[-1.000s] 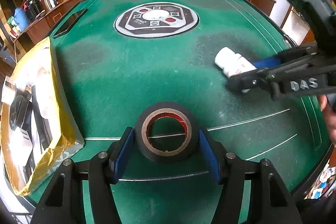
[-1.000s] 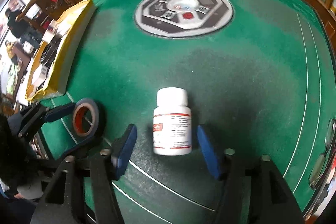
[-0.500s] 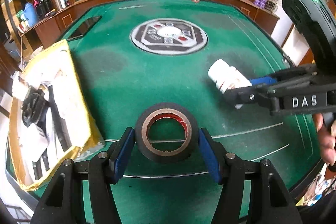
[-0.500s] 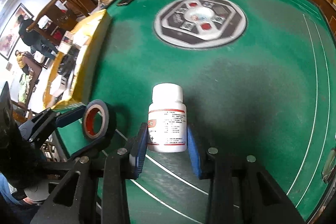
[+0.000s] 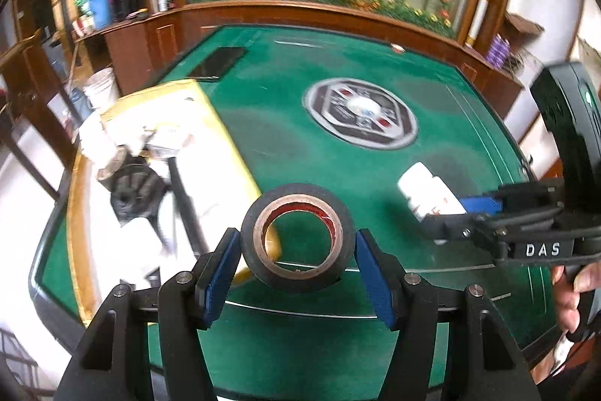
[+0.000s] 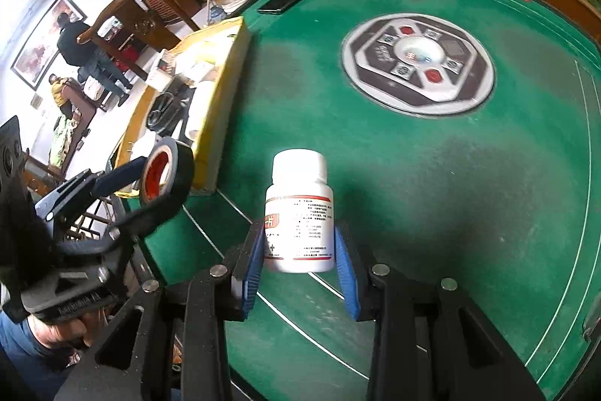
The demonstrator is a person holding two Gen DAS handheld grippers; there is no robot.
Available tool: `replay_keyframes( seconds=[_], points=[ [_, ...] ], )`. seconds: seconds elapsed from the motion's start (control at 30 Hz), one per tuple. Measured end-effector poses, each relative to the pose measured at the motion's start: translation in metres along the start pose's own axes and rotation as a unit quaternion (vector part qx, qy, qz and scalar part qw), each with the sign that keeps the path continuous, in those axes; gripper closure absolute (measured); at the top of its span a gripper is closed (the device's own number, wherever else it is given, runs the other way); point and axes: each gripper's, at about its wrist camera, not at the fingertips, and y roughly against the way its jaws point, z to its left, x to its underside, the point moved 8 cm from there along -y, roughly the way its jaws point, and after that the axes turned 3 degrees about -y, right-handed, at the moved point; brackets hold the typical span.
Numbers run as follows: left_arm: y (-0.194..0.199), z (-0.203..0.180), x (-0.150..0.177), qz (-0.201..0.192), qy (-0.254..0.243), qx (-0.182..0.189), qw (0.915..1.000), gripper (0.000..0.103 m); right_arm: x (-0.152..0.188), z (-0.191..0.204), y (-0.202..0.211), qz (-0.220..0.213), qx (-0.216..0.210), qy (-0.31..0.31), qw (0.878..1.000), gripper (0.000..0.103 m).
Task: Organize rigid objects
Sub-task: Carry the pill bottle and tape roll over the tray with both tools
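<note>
Black tape roll and white pill bottle, each gripped above the green felt table.

Blue pads of the left gripper [image 5: 297, 250] press both sides of the tape roll [image 5: 297, 236], jaws about half open, holding it at the table's [image 5: 285, 123] left edge, partly over the near corner of the yellow box [image 5: 221, 130]. Jaws of the right gripper [image 6: 298, 250], fairly narrow, clamp the pill bottle [image 6: 299, 213], cap pointing away, over the white lines near the table's front edge.

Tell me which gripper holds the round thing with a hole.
The left gripper: it clamps the black tape roll. The right gripper holds a solid white bottle.
</note>
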Motion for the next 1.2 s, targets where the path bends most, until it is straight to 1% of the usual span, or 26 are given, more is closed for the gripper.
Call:
replay_keyframes(
  seconds=[0.23, 0.47, 0.53, 0.6, 0.83, 1.2],
  points=[
    [0.021, 0.056, -0.008, -0.022, 0.048, -0.032, 0.9981, 0.037, -0.015, 0.033, 0.001, -0.005, -0.013, 0.033, 0.999, 0.068],
    [0.022, 0.11, -0.003, -0.017, 0.084, -0.066, 0.9941, 0.037, -0.03, 0.076, -0.008, -0.008, -0.034, 0.069, 0.997, 0.068],
    [0.021, 0.123, -0.001, -0.013, 0.087, -0.074, 0.9934, 0.037, -0.033, 0.088, -0.014, -0.005, -0.041, 0.081, 0.996, 0.068],
    [0.02, 0.128, 0.001, -0.01, 0.085, -0.078, 0.9933, 0.037, -0.035, 0.099, -0.022, -0.002, -0.045, 0.089, 0.995, 0.068],
    [0.011, 0.153, 0.002, 0.005, 0.08, -0.081, 0.9935, 0.037, -0.044, 0.128, -0.046, 0.005, -0.058, 0.093, 0.994, 0.068],
    [-0.017, 0.175, 0.0, 0.023, 0.079, -0.062, 0.9947, 0.037, -0.058, 0.14, -0.071, 0.016, -0.039, 0.078, 0.996, 0.068]
  ],
)
